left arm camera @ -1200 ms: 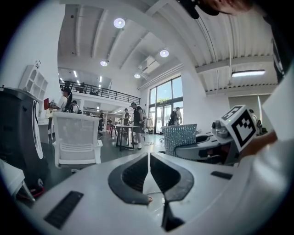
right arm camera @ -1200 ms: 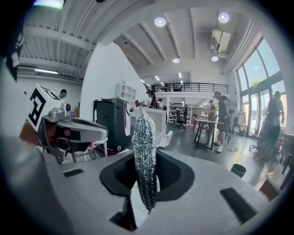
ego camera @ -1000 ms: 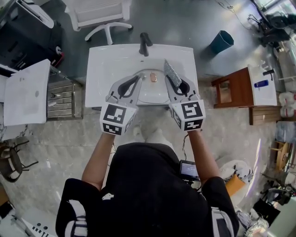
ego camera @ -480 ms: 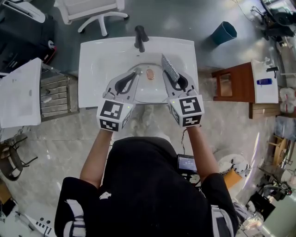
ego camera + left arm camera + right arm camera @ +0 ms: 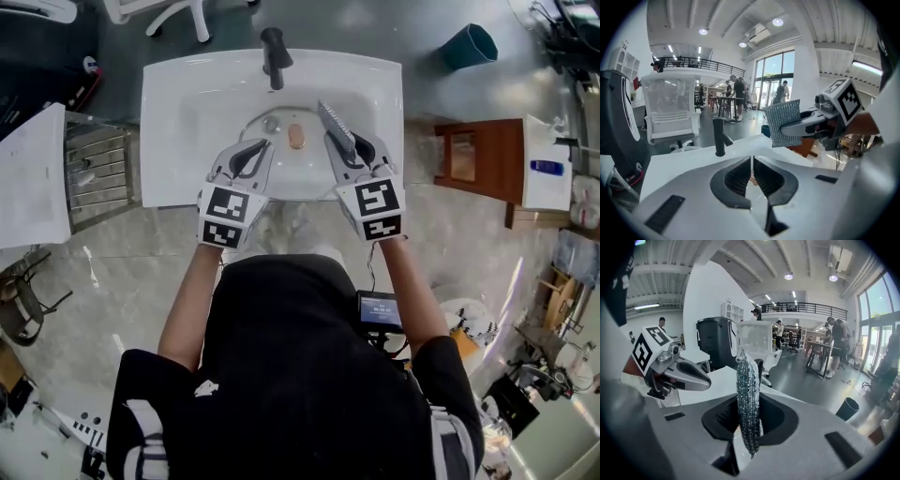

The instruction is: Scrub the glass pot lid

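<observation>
Bright, even daylight fills every view. In the left gripper view, tall windows (image 5: 776, 77) far beyond the fingers (image 5: 736, 180), to their right, blow out nearly white, and round ceiling lamps (image 5: 777, 22) shine high above them. The white washbasin (image 5: 187, 122) under the fingers is close to overexposed, with only faint shadows. The polished floor (image 5: 122, 272) carries a soft sheen. The scouring pad (image 5: 748, 404) between the right fingers (image 5: 776, 420) glints. Both gripper views bend strongly, darken at the corners and blur the nearest housing. The head view is sharp but bows at its edges.
</observation>
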Motion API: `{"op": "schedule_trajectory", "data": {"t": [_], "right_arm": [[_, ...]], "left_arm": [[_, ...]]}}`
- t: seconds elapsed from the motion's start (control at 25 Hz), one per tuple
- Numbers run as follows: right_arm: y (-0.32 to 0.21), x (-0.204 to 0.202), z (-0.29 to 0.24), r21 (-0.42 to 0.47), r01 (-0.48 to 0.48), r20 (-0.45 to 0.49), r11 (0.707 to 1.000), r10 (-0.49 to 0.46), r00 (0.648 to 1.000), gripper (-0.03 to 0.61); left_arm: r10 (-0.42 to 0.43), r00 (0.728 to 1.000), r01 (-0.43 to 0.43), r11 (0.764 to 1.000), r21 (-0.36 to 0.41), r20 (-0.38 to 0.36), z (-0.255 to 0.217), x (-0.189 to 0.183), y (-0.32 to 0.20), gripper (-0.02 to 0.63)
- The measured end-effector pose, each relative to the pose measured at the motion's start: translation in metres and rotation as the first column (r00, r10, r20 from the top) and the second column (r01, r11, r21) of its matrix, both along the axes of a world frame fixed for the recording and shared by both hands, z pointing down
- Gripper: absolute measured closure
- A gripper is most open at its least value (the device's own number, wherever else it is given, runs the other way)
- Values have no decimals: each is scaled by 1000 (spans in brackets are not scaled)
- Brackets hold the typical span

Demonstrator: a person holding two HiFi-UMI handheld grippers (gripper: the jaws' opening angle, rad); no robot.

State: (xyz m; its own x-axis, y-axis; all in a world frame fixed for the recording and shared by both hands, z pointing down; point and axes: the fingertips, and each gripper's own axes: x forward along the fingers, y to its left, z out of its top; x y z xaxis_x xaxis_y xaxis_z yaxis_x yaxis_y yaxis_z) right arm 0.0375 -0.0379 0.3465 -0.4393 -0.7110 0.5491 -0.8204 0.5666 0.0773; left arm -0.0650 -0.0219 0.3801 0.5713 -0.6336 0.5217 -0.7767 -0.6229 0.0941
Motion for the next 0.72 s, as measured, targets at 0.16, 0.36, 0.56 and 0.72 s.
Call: {"op": "schedule_trajectory", "data": {"t": [0.16,0.36,0.56,0.72], "right_arm": [[-5,7,27,-53,37,-33,998,-39,999,511],[-3,16,63,-118,75,-71,990,-84,994,511],[5,22,87,-159,115,-92,981,-130,987,511],[10,24,105,-183,138,-110,973,-160,981,511]], "left_arm": [[76,997,-73,992,-107,19,33,12,9,600],[153,987,-140,965,-222,41,71,25,20,598],[211,974,-177,933,-314,79,108,29,31,598],[242,966,-190,902,-388,89,123,28,37,595]]}}
